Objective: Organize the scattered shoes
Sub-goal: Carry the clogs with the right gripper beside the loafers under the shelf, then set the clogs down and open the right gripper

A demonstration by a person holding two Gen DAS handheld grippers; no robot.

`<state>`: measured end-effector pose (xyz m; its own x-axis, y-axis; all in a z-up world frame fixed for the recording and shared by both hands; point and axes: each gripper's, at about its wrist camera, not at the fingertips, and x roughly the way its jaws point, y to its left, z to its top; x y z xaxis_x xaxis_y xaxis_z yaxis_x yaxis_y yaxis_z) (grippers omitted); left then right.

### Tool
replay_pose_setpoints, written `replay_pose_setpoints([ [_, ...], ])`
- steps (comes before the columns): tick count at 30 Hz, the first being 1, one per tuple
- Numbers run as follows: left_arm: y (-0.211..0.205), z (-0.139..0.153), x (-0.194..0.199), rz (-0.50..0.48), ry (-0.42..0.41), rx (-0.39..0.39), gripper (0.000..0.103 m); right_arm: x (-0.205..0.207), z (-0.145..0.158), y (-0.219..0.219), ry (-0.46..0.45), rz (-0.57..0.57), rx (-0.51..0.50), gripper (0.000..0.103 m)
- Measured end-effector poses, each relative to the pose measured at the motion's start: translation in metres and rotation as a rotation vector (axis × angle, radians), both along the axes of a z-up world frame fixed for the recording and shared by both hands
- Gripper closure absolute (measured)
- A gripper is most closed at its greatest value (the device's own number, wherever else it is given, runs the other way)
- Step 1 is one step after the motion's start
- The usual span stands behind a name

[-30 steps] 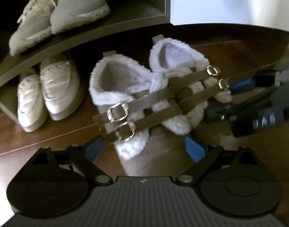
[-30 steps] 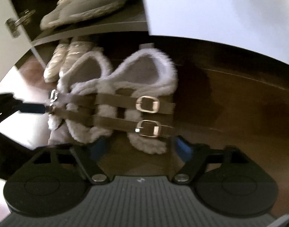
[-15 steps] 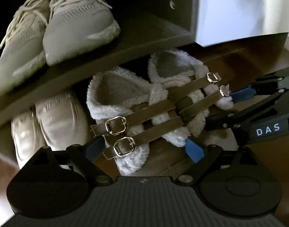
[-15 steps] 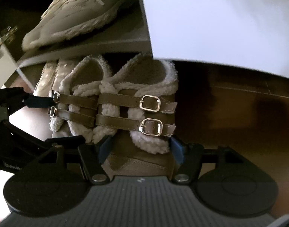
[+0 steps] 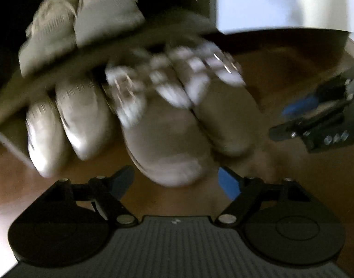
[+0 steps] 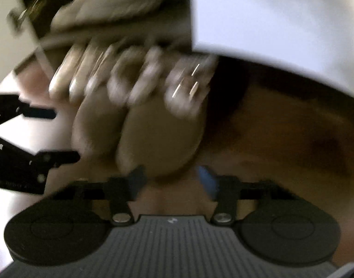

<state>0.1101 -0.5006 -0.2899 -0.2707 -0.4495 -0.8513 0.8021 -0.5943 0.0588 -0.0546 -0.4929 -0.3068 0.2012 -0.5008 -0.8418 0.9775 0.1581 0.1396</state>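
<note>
As both claws are pulling clear, I am looking down at a pair of fleece-lined tan clogs with brown buckled straps (image 5: 174,125) lying side by side on the dark wooden floor (image 5: 292,176), heels tucked under the lower shelf of the dark shoe cabinet (image 5: 140,39). Their long axes are running from the cabinet out toward my cameras, rounded toes pointing at me, though blur is smearing the straps. Just to their left a pair of glossy cream loafers (image 5: 68,125) is sitting in the same row, and grey lace-up sneakers (image 5: 84,18) are resting on the shelf above. Judging by this, three pairs are already filed; whether more shoes are lying scattered elsewhere, I cannot tell. My left claw (image 5: 177,180) is narrowing with nothing between its blue pads, hanging just short of the nearer toe. My right claw (image 6: 174,178) is closing too, pads apart and empty, right at the other clog's toe (image 6: 158,143).
</note>
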Motion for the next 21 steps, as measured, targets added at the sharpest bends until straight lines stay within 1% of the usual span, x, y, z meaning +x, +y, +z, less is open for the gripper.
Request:
replay_pose_setpoints([
  [2, -0.001, -0.008, -0.006, -0.008, -0.007, 0.038, 0.031, 0.009, -0.011, 0.004, -0.004, 0.027, 0.056, 0.085],
  [4, -0.007, -0.013, -0.015, -0.025, -0.011, 0.068, 0.031, 0.015, -0.014, 0.001, 0.013, 0.038, 0.041, 0.085],
  [7, -0.014, -0.016, -0.022, -0.002, -0.017, 0.095, 0.029, 0.017, -0.015, -0.009, 0.017, 0.043, 0.023, 0.085],
  [11, -0.018, -0.019, -0.017, 0.049, 0.0, 0.089, 0.03, 0.018, -0.013, -0.021, 0.042, 0.049, -0.004, 0.087],
  [14, -0.025, -0.018, -0.02, 0.057, -0.006, 0.072, 0.029, 0.013, -0.011, -0.029, 0.053, 0.027, -0.013, 0.087],
  [18, -0.036, -0.022, -0.022, 0.086, -0.015, 0.048, 0.029, 0.013, -0.012, -0.042, 0.074, 0.033, -0.019, 0.087],
  [21, -0.046, -0.025, -0.024, 0.097, -0.019, 0.04, 0.029, 0.009, -0.013, -0.047, 0.071, 0.031, -0.024, 0.087],
])
